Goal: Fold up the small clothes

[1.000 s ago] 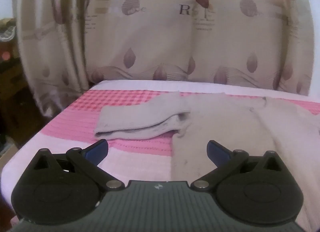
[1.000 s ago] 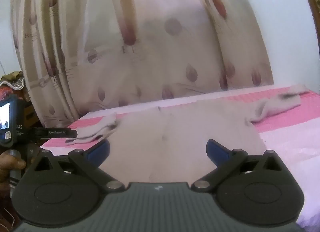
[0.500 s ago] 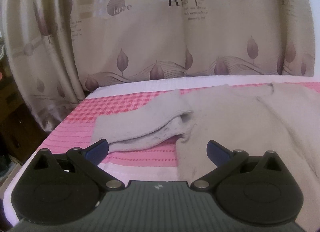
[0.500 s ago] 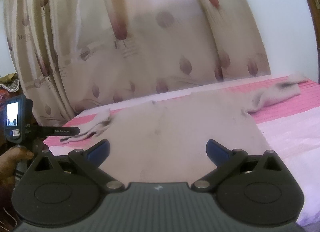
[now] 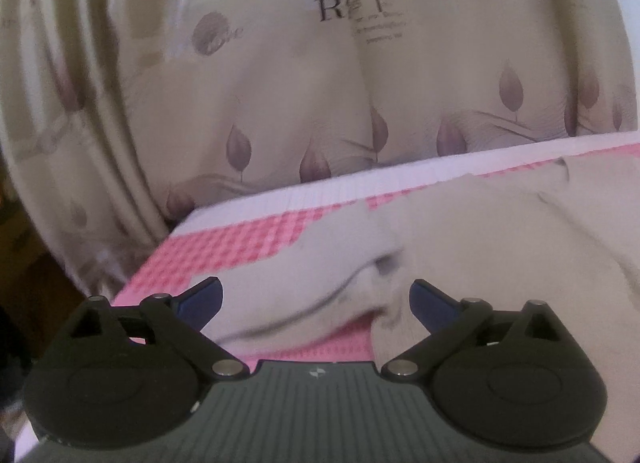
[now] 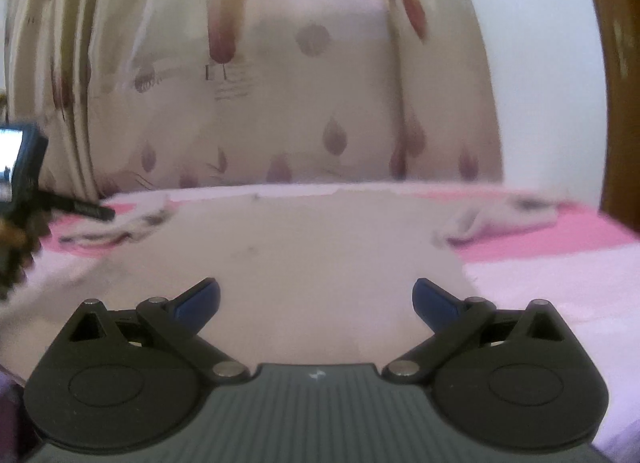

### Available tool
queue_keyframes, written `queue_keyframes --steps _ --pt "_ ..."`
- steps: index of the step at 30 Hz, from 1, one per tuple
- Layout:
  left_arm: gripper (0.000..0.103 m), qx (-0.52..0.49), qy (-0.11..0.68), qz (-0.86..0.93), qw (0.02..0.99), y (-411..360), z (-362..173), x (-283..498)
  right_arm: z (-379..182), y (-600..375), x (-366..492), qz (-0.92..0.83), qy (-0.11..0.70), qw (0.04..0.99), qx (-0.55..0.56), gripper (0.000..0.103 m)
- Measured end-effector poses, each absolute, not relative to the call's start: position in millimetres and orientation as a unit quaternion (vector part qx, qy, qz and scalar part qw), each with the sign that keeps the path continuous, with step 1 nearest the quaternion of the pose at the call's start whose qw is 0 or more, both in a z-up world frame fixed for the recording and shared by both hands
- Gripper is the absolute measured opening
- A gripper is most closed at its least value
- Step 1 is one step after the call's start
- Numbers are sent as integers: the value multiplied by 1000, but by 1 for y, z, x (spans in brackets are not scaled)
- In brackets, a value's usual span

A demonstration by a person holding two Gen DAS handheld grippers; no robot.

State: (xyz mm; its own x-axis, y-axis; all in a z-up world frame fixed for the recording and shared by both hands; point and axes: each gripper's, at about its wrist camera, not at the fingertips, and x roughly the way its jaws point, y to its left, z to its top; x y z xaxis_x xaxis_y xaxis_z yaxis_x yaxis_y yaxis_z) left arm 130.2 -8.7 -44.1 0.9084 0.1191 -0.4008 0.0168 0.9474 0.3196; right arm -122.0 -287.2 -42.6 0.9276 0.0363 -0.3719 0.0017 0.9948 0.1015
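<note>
One beige sweater [image 6: 320, 247] flat on the bed [image 6: 560, 287], two grippers' jaws spread, empty.

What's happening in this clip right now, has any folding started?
A person holds a two-finger tool in each hand over a beige sweater spread flat on a pink bedcover. The left tool is open, aimed at the sweater's left sleeve, which lies bunched beside the body. The right tool is open above the lower body of the garment. Neither grips any fabric; the right sleeve lies out to the side. A patterned curtain hangs behind.
</note>
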Motion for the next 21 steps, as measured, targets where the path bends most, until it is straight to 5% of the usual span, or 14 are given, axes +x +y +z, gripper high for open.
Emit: queue_keyframes --steps 13,15,17,21 --pt "88 259 229 17 938 -30 -79 212 -58 -276 -121 25 179 983 4 103" --pt "76 262 234 24 936 -28 -84 221 -59 -278 -120 27 181 983 13 103" --pt "44 240 245 35 939 -20 -82 228 -60 -281 -119 27 185 982 23 103" --pt "21 133 255 52 956 11 -63 228 -62 -283 -118 30 189 981 35 103"
